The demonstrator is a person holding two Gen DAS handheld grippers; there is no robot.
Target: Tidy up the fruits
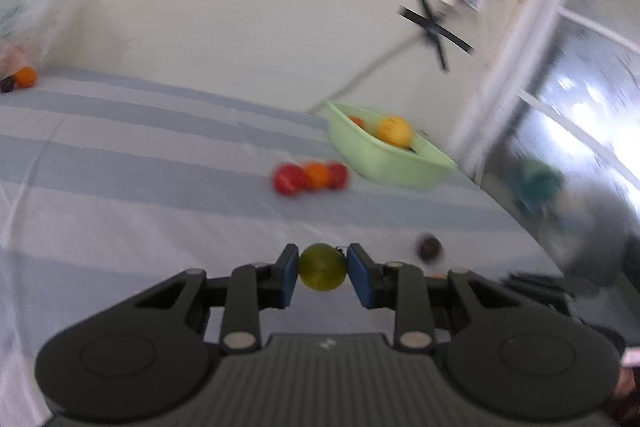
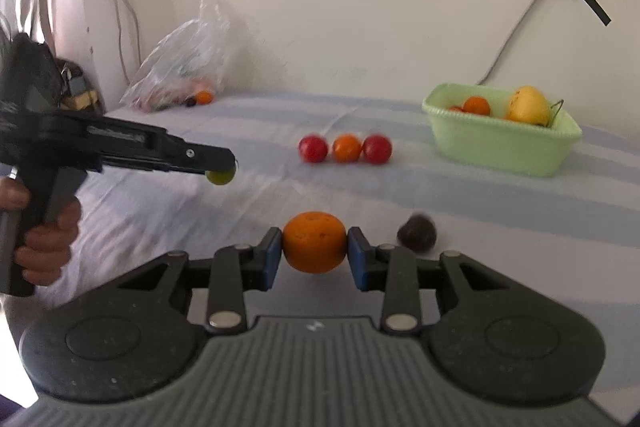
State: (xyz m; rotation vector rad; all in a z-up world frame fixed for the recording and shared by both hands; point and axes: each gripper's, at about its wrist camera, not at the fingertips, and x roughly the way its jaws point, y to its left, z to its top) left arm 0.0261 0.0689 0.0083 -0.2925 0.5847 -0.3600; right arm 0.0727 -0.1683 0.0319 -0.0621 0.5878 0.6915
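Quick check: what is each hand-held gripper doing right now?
Left hand-held gripper: closed on a small green fruit.
Right hand-held gripper: closed on an orange.

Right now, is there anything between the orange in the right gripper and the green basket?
The right gripper holds the orange. A dark fruit lies on the cloth to its right, roughly toward the green basket. Otherwise the cloth between looks bare. The row of three fruits lies left of that line.

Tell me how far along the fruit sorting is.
Partly done. The basket already holds a mango and an orange. In hand: left gripper grips a green fruit, right gripper an orange fruit. Left: three in a row, a dark fruit, the bag.
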